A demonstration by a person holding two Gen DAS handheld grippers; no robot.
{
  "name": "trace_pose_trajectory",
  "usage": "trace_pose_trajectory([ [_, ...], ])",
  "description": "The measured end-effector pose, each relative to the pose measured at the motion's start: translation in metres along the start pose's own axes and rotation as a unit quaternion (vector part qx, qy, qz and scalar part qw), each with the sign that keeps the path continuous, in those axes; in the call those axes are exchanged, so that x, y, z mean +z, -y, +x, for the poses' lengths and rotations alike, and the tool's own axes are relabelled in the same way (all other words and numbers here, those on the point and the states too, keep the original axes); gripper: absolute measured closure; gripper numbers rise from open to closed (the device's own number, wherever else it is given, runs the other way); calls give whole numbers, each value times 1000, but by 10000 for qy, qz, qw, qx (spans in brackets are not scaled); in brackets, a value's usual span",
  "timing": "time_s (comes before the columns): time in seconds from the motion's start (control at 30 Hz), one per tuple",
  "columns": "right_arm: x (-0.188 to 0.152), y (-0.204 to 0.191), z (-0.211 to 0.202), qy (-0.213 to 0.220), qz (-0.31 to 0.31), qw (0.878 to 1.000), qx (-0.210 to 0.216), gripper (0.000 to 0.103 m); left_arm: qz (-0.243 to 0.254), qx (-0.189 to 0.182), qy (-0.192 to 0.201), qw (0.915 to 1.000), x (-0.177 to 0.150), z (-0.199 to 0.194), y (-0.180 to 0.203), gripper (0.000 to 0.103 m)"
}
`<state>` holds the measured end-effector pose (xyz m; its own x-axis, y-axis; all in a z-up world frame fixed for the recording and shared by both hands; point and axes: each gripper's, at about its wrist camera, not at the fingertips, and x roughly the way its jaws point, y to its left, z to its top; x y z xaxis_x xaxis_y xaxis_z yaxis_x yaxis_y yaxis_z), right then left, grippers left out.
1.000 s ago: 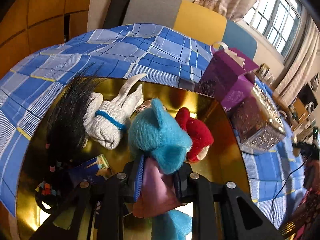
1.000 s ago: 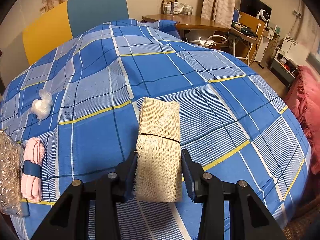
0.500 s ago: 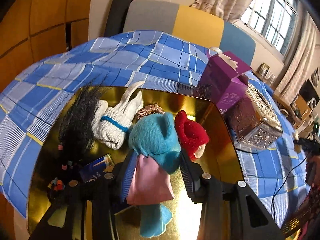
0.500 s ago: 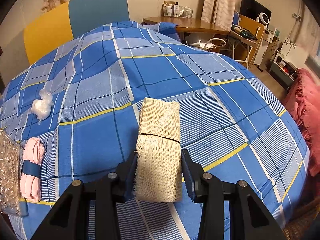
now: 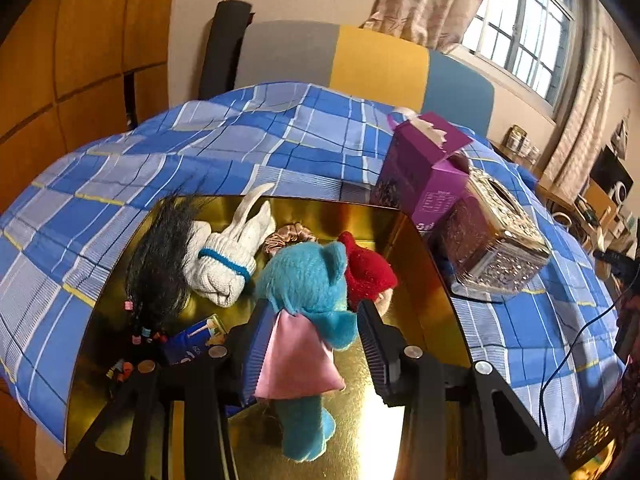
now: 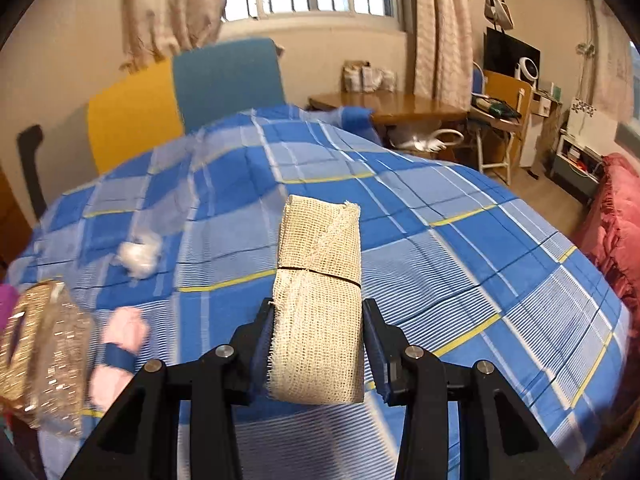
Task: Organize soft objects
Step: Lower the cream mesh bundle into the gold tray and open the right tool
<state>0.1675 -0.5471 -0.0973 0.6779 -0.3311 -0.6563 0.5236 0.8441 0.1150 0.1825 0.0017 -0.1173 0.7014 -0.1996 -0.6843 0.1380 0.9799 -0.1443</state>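
Bed: blue plaid bedsheet (image 6: pixel 460 248) with yellow lines covers it.
Tray: shiny gold tray (image 5: pixel 424 280) lies on the sheet, beside a purple carton (image 5: pixel 424 176) and a glittery tissue box (image 5: pixel 496 248).
Toys in tray: turquoise plush bear in a pink satin dress (image 5: pixel 308 304), red-capped doll (image 5: pixel 368 272), rolled white knit gloves (image 5: pixel 228 264), black hairpiece (image 5: pixel 160 264).
Left gripper (image 5: pixel 316 344): jaws apart, just been opening; the bear lies between them, right pad clear of it.
Right gripper (image 6: pixel 318 344): clamped on a folded beige mesh cloth bundle (image 6: pixel 320 280), raised above the sheet.
Loose on sheet: pink rolled cloth with blue band (image 6: pixel 120 348), white wad (image 6: pixel 140 256).
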Motion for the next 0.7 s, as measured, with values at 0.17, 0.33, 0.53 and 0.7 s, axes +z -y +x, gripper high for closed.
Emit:
trace_pose_trajectory([
  [0.17, -24, -38, -31, 60, -323, 9979, 557, 60, 216, -79, 111, 9997, -4, -11, 2, 59],
  [0.33, -47, -95, -75, 66, -750, 9883, 1329, 60, 203, -137, 215, 9995, -7, -18, -1, 59],
  [0.53, -76, -171, -119, -27, -1422, 9689, 2027, 60, 136, -231, 271, 9993, -10, -23, -7, 59],
  [0.7, -104, -219, -137, -335, -1687, 9531, 2492, 60, -26, -314, 390, 9987, -12, -30, -18, 59],
])
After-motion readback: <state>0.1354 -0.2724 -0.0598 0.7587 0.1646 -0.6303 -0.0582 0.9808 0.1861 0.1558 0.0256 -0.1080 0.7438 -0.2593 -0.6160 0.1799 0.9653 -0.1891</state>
